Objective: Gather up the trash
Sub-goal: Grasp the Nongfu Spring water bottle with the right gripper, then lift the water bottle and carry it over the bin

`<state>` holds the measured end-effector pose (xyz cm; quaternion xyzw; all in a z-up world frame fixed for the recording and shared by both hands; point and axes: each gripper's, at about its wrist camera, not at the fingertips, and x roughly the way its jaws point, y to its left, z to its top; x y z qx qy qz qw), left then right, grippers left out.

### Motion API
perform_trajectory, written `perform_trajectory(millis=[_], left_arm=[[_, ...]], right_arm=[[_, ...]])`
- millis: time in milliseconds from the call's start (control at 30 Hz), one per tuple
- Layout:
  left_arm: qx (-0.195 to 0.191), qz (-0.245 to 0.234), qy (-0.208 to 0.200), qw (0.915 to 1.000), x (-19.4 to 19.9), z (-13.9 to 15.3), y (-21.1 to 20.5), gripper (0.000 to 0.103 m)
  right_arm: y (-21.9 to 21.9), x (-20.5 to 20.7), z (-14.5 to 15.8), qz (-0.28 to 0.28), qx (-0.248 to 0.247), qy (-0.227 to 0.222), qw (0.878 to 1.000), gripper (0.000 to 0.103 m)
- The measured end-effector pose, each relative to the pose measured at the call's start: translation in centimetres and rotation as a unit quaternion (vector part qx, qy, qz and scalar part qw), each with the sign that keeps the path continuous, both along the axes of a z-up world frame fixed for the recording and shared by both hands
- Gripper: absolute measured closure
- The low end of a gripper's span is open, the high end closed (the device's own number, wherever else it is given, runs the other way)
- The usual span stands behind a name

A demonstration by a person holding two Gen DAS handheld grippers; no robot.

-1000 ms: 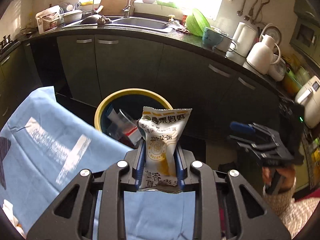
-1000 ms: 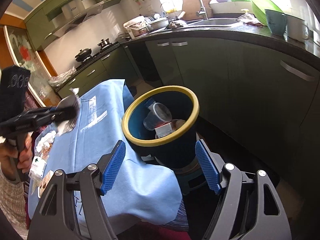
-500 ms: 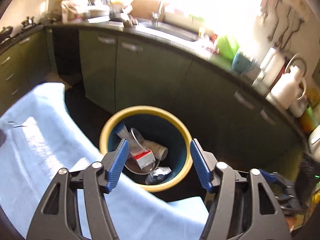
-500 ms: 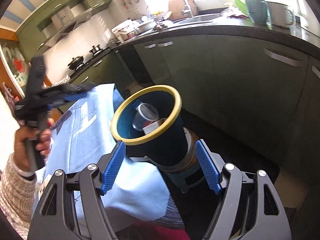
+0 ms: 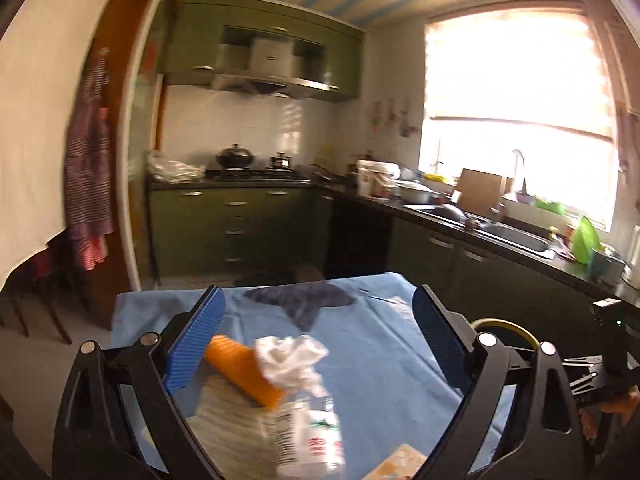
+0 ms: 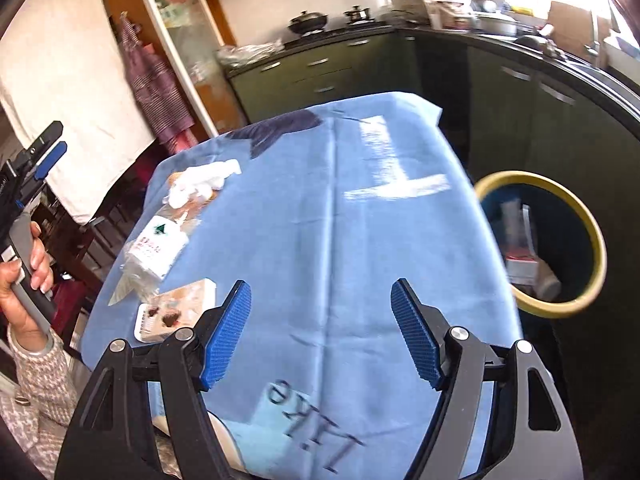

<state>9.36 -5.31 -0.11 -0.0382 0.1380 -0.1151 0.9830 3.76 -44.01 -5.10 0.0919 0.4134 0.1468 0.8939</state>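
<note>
between the spread fingers of the left gripper [image 5: 316,336] lies a crumpled tissue [image 5: 290,360]; right gripper [image 6: 320,332] gapes, empty

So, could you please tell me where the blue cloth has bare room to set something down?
The blue cloth is bare across its middle and along the edge nearest the bin. The opposite edge is crowded: crumpled tissue, plastic packet and snack tray lie in a row there.
</note>
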Motion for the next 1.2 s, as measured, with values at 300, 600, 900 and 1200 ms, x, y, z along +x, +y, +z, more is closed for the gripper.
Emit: perform_trajectory(millis=[300, 600, 900, 1200], left_arm=[[-0.046, 0.164, 0.027, 0.985, 2.9, -5.8, 9.1, 0.013], [-0.041, 0.253, -0.014, 0.9666, 0.8, -5.1, 11.1, 0.011], [-0.035, 0.25, -0.036, 0.967, -0.3, -4.9, 10.7, 0.01], [-0.061, 0.242, -0.017, 0.9683, 0.1, -5.4, 11.8, 0.009]], right_arm=[[15.0, 5.9, -0.9, 0.122, 0.05, 0.063, 0.989, 0.025], [21.6, 8.8, -2.7, 0.116, 0.057, 0.139, 0.982, 0.013], [24.9, 11.5, -5.5, 0.092, 0.031, 0.197, 0.976, 0.012], [25.3, 11.7, -6.7, 0.099, 0.011, 0.212, 0.972, 0.028]])
